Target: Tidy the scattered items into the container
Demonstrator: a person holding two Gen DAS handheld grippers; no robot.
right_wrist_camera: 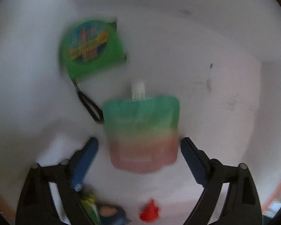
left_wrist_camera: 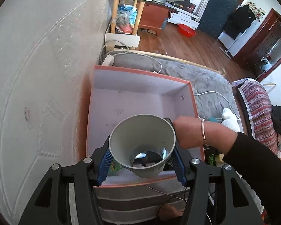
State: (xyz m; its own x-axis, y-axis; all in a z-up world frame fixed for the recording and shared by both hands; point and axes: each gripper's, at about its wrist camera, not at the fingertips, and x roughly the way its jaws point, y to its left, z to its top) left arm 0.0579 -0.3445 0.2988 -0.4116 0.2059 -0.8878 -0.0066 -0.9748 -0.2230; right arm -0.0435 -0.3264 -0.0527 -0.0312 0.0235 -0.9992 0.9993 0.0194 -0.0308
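Gripping grey cup (left_wrist_camera: 142, 146) in left fingers; right view only: spread fingers flank loose pouch (right_wrist_camera: 141, 133).

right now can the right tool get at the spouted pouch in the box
Probably yes: the spouted pouch lies between the open right tool's fingers, pads clear of its sides, nothing over it inside the box.

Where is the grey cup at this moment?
In the left wrist view, the grey cup sits low in the centre, gripped between the left gripper fingers, above the near edge of the orange-rimmed box.
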